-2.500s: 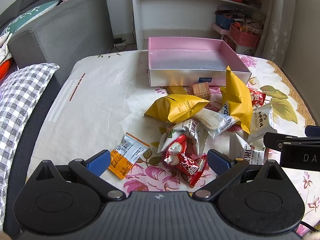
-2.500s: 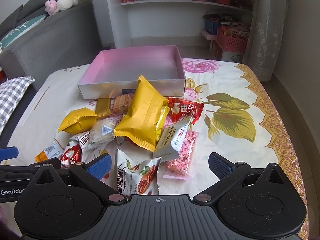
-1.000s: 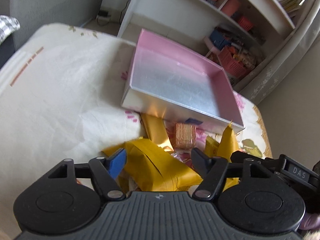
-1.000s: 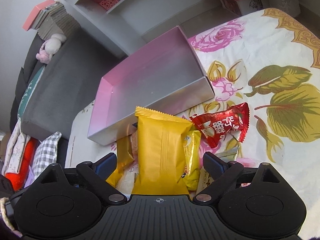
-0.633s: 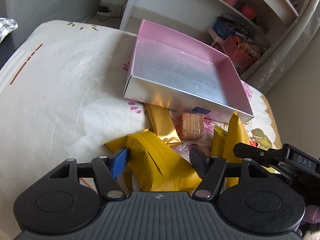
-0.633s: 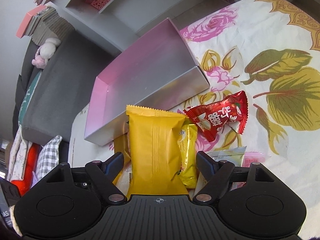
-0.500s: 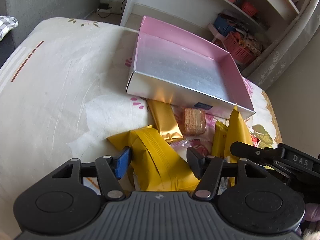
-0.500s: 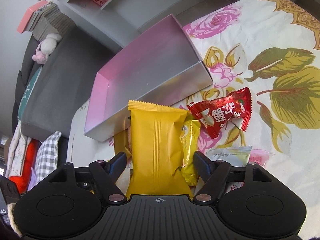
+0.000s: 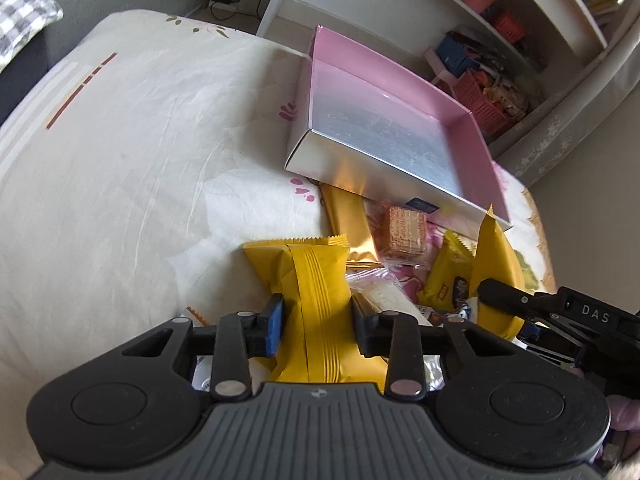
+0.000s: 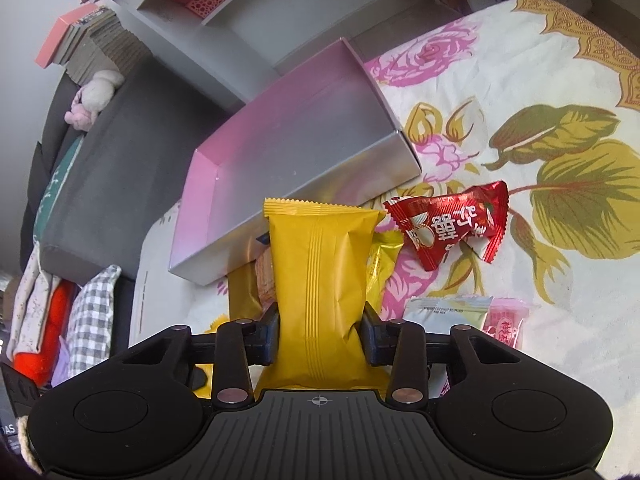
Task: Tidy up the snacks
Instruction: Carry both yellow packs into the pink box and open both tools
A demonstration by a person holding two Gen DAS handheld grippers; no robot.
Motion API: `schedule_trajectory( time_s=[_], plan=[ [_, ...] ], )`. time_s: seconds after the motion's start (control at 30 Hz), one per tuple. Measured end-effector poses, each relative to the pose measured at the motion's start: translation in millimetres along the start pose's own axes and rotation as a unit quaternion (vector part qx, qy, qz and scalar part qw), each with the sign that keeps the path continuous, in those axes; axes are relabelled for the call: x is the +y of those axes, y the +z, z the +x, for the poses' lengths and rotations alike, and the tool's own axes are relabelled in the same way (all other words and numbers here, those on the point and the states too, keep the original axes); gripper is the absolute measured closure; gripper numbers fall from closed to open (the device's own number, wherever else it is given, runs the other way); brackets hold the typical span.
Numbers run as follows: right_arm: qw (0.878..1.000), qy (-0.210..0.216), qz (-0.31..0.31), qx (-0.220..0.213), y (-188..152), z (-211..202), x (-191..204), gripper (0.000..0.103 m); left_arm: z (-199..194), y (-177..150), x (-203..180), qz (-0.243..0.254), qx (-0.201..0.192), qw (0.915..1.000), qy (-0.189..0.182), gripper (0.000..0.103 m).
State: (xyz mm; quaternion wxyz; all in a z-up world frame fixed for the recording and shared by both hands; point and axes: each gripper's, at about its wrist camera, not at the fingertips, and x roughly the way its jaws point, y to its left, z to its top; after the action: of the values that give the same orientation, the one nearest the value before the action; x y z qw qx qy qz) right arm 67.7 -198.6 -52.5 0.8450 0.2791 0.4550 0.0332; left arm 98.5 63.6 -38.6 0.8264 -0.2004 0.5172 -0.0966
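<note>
My left gripper is shut on a yellow snack bag at the near edge of the snack pile. My right gripper is shut on a second yellow snack bag, which stands upright between the fingers. The pink-lined silver box lies open just beyond the pile; it also shows in the right wrist view. A wafer pack and a gold bar pack lie against the box's near wall. A red candy bag lies to the right of my right gripper.
The snacks lie on a floral cloth over a table. A white and a pink snack pack lie near my right finger. A grey sofa stands to the left, white shelves behind the box.
Both grippers have closed from open onto the two yellow bags. The left gripper moved forward from the near pile toward the box.
</note>
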Motion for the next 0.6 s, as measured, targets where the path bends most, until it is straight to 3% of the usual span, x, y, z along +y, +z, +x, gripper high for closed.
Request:
schedule_trajectory(
  time_s=[0.17,0.33,0.6],
  plan=[
    [1.0,0.001,0.009,-0.016,3,-11,-1,0.066,-18,-1,3,0.002,-0.014,0.9998,-0.014,0.073],
    [0.999,0.005,0.012,-0.032,4,-19,7,0.066,-37,5,-1,0.001,-0.053,0.9981,-0.03,0.073],
    [0.998,-0.002,0.0,-0.067,27,-21,35,0.067,-35,30,-16,0.011,-0.087,0.9952,-0.044,0.073]
  ],
)
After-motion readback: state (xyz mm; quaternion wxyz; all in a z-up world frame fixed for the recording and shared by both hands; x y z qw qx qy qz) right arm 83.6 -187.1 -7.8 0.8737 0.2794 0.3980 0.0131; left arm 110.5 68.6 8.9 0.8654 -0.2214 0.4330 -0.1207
